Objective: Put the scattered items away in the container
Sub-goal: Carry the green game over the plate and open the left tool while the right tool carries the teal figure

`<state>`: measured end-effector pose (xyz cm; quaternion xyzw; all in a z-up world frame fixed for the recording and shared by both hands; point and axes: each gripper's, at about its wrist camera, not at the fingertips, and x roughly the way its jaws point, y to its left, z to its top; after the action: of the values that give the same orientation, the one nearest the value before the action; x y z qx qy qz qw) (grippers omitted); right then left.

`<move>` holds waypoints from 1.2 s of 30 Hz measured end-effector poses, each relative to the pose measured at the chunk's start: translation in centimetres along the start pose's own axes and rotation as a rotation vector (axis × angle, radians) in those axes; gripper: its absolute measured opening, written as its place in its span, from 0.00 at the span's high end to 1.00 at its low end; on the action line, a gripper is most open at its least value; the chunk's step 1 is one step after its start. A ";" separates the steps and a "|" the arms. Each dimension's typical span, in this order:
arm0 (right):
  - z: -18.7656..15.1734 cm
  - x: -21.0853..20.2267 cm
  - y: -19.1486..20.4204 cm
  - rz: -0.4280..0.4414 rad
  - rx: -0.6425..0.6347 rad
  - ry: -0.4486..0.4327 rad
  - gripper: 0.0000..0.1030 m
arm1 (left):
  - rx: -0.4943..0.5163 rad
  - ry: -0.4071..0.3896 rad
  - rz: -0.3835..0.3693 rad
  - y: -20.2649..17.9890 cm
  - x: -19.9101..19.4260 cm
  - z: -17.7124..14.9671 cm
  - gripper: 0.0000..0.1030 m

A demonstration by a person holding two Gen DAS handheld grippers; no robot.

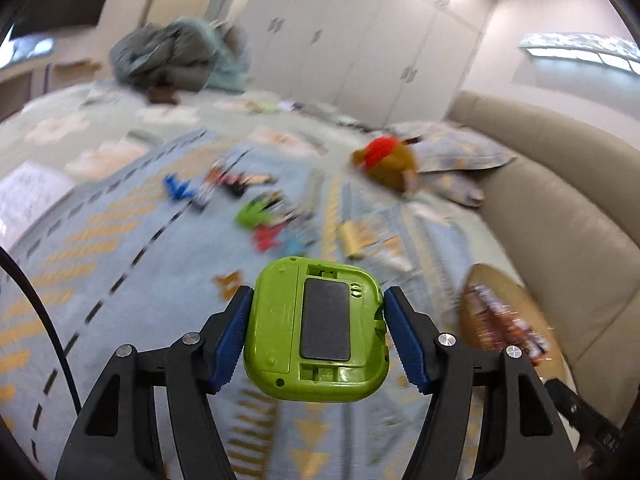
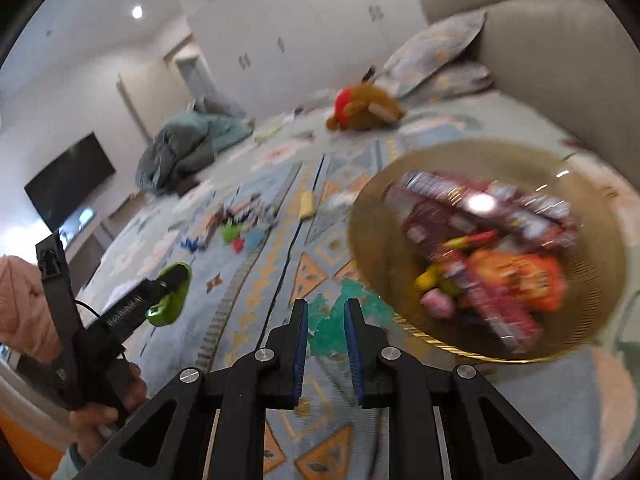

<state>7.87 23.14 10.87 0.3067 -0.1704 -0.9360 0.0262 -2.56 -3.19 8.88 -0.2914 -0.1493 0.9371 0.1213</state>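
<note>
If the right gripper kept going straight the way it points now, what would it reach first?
Probably the patterned rug, about where the teal scrap lies just past the right gripper; the gold basket sits right of that line. Depth is uncertain.

The left wrist view looks forward and down along its tongs over a pale blue patterned bedspread. The right wrist view, rolled sideways, faces down close over a round golden wire basket. Both share the basket (at the left view's right edge), scattered small toys and a brown plush toy with a red cap.
</note>
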 end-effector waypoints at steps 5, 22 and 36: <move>2.5 -3.5 -1.8 -0.063 0.030 -0.150 0.84 | 0.182 -0.028 -0.065 -7.1 -1.4 0.8 0.38; 3.9 -4.7 -8.6 -0.331 0.207 -0.217 0.39 | 0.224 0.257 -0.339 -17.6 3.6 -0.4 0.32; 1.9 -2.2 -2.3 0.193 0.093 -0.013 0.32 | -0.128 0.152 0.006 1.6 1.1 2.4 0.29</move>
<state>8.72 26.21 12.77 0.2837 -0.2425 -0.9222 0.1011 -5.03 -4.84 9.68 -0.3693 -0.1985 0.9011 0.1107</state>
